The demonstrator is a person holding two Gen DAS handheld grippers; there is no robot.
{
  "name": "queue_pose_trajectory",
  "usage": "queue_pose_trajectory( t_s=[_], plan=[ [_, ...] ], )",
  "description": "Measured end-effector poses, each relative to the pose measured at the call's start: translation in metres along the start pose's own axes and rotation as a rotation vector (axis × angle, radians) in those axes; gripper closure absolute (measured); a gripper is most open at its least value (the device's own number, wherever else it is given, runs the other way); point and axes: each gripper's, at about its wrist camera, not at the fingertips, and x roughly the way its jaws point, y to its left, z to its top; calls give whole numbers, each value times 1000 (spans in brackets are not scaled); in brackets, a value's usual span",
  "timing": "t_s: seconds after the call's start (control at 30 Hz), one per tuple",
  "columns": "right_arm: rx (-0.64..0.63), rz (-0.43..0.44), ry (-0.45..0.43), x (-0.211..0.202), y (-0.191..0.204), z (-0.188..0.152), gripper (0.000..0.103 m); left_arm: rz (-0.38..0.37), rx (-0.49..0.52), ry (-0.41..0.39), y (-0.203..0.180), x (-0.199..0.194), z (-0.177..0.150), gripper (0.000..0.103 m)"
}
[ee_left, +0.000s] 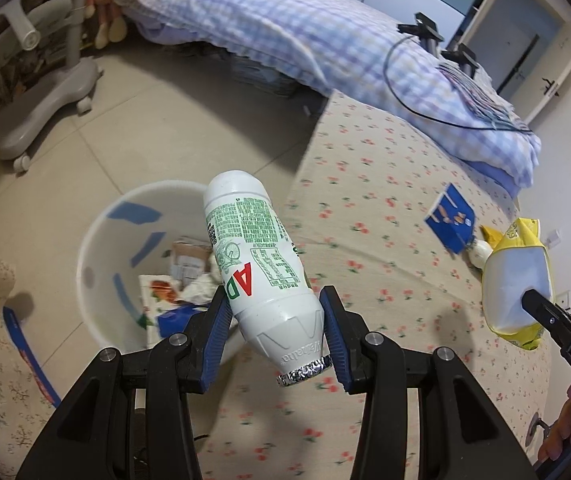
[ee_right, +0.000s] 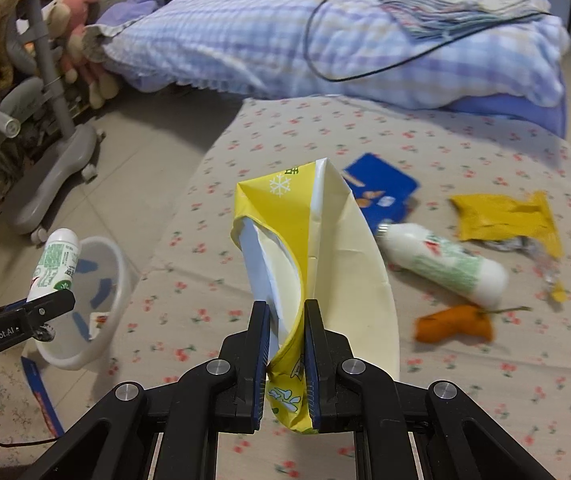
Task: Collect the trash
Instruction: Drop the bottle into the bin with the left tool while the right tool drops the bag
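Note:
My left gripper (ee_left: 275,300) is shut on a white drink bottle (ee_left: 253,256) with green print, foil mouth toward the camera, held at the bed's edge beside the white trash bin (ee_left: 97,248) on the floor. The bin (ee_right: 119,272) holds paper and wrappers. My right gripper (ee_right: 285,308) is shut on a crumpled yellow-and-white wrapper (ee_right: 317,248) above the floral bedsheet (ee_right: 205,280). That wrapper (ee_left: 515,280) and the right gripper's tip show at the right of the left wrist view. The bottle in my left gripper (ee_right: 55,264) appears at the left of the right wrist view.
On the sheet lie a blue packet (ee_right: 381,192), a second white bottle (ee_right: 445,264), a yellow wrapper (ee_right: 505,216) and an orange scrap (ee_right: 453,324). A checked quilt (ee_right: 285,40) with a cable and tripod fills the far bed. A grey chair base (ee_left: 37,112) stands on the tiled floor.

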Motion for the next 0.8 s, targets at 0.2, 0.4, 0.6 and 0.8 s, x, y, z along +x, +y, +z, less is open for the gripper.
queue_pose_trajectory(
  t_s=[0.2,0.4,0.6,0.8],
  plan=[
    [-31,42,6,18,33,3,89,19,-27,-5,29,-2,2,56],
    [-72,88,4,33,64,5,89,83,-39,15,57,1,5,43],
    [-119,125,18,49,95,2,89,168,-16,-13,79,-13,0,14],
    [-175,169,28,65,126,0,89,213,-33,-26,110,-26,-6,14]
  ],
)
